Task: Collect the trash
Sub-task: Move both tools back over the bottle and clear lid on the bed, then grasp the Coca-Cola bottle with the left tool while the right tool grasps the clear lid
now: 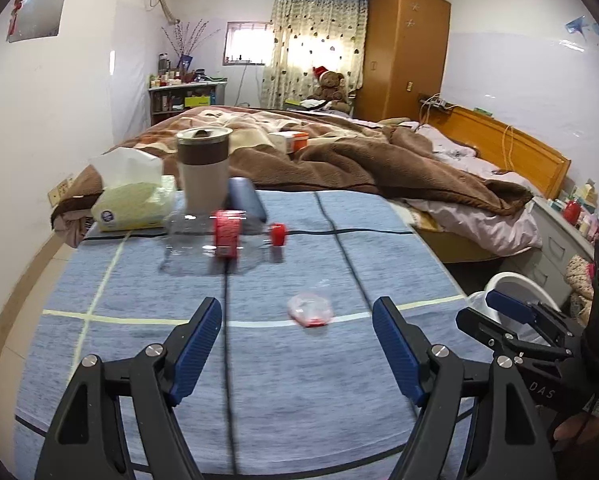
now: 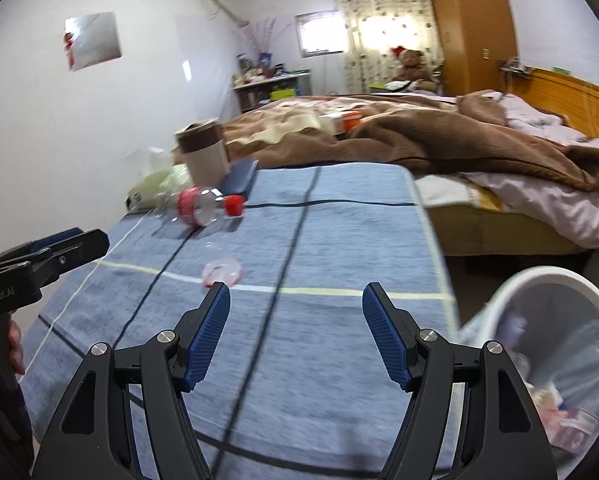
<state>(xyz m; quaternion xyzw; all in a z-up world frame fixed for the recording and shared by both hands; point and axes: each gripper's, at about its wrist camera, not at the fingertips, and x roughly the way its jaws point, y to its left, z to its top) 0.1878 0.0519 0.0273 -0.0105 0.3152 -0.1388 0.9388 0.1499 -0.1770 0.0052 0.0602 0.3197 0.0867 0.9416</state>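
Observation:
A clear plastic bottle (image 1: 219, 236) (image 2: 197, 204) with a red label and a red cap lies on its side at the far end of the blue tablecloth. Nearer to me, a small clear wrapper with red in it (image 1: 309, 310) (image 2: 222, 271) rests on the cloth. My left gripper (image 1: 297, 306) hovers over the table just short of the wrapper, open and holding nothing. To its right, my right gripper (image 2: 296, 287) is also open and empty, beside the table's right edge. A white lined trash bin (image 2: 511, 280) (image 1: 515, 280) with litter inside stands on the floor at the right.
Behind the bottle stand a tall cup with a brown band (image 1: 203, 168), a tissue pack (image 1: 131, 200) and a dark blue case (image 1: 247, 196). Beyond the table (image 1: 299, 380) lies a bed with a brown blanket (image 1: 359, 160). A grey cabinet (image 1: 559, 240) stands at the right.

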